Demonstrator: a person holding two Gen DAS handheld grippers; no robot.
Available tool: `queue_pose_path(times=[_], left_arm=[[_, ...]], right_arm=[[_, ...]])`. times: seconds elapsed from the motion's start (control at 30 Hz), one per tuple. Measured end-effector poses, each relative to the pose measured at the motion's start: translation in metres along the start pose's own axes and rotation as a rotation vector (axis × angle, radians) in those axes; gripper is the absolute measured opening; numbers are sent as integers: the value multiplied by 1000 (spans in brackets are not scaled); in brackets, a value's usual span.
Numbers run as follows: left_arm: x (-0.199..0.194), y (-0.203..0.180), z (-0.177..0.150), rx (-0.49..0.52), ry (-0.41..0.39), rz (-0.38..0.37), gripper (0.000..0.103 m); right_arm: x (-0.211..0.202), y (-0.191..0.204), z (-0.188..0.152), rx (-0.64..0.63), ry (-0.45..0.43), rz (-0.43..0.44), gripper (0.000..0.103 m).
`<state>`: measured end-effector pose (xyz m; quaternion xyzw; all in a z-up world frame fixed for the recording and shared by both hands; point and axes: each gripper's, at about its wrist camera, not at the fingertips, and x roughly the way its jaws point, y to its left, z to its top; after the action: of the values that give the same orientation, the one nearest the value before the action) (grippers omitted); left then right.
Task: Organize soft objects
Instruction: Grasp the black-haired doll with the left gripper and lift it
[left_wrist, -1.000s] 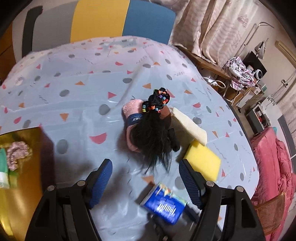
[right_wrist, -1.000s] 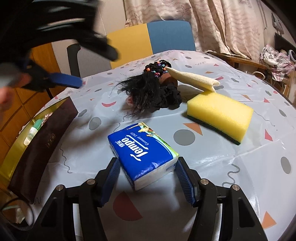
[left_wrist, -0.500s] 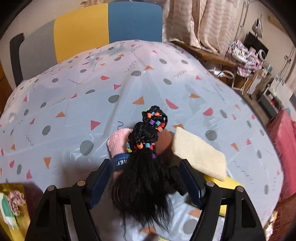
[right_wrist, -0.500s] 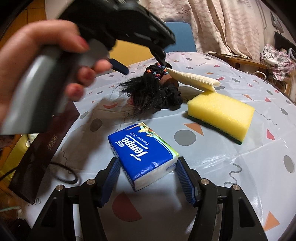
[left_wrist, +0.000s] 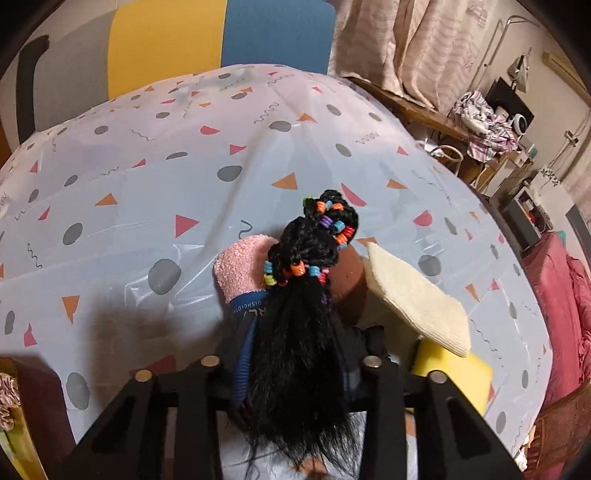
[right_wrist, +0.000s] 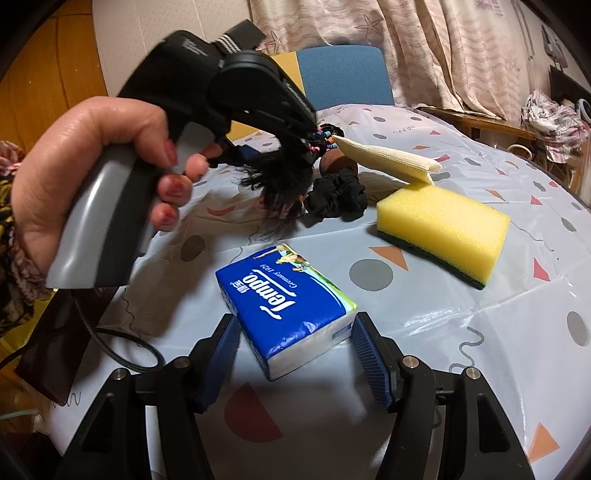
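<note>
Now, at the far left of the right wrist view, we see a hand (right_wrist: 85, 173) holding the left gripper (right_wrist: 291, 147), whose jaws have closed around the black hairpiece (right_wrist: 280, 181) with coloured beads. In the left wrist view the hairpiece (left_wrist: 303, 332) runs down between the left gripper's (left_wrist: 295, 362) blue pads (left_wrist: 245, 354), which press in on its loose strands; whether it has lifted off the table (left_wrist: 147, 206) we cannot tell. Just left of the beaded knot lies a pink cloth (left_wrist: 240, 266), and to its right a cream cloth (left_wrist: 417, 299) leans over the yellow sponge (left_wrist: 454, 373). Beside the hairpiece sits a black scrunchie (right_wrist: 338, 197), then the sponge (right_wrist: 443, 229) further right. Nearer us, the right gripper (right_wrist: 295, 356) rests low on the table with its jaws spread wide on either side of a blue tissue pack (right_wrist: 288, 306), not pressing it.
</note>
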<state>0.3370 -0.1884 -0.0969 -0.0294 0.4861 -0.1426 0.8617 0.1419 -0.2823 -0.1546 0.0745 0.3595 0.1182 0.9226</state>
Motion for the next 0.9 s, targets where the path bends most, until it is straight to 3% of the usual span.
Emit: queue_pose_path(times=[0.2,0.37,0.43,0.53,0.67,0.83,0.9], left_arm=[[-29,3,-16,5,-56,-33,27],[-38,3,-21,-5,-59,-38,27],[-38,0,-17,-12,-67,-7,31],[-29,-10,-7,18,-48,9,37],[-5,-22,5,85,-11,117,41],[13,-22,21,96,-19,132,41],[19,-21,25,92,-13,123,36]], right_arm=[[0,0,0,-1,-1,-1,66],[0,2,-1,-3,0,-4,66],[0,2,-1,-1,-1,-3,66],[0,2,-1,-1,-1,-3,66],[0,1,0,6,-3,4,66],[-1,-1,-1,8,-5,8,66],[-1,-1,-1,8,-5,8,66]])
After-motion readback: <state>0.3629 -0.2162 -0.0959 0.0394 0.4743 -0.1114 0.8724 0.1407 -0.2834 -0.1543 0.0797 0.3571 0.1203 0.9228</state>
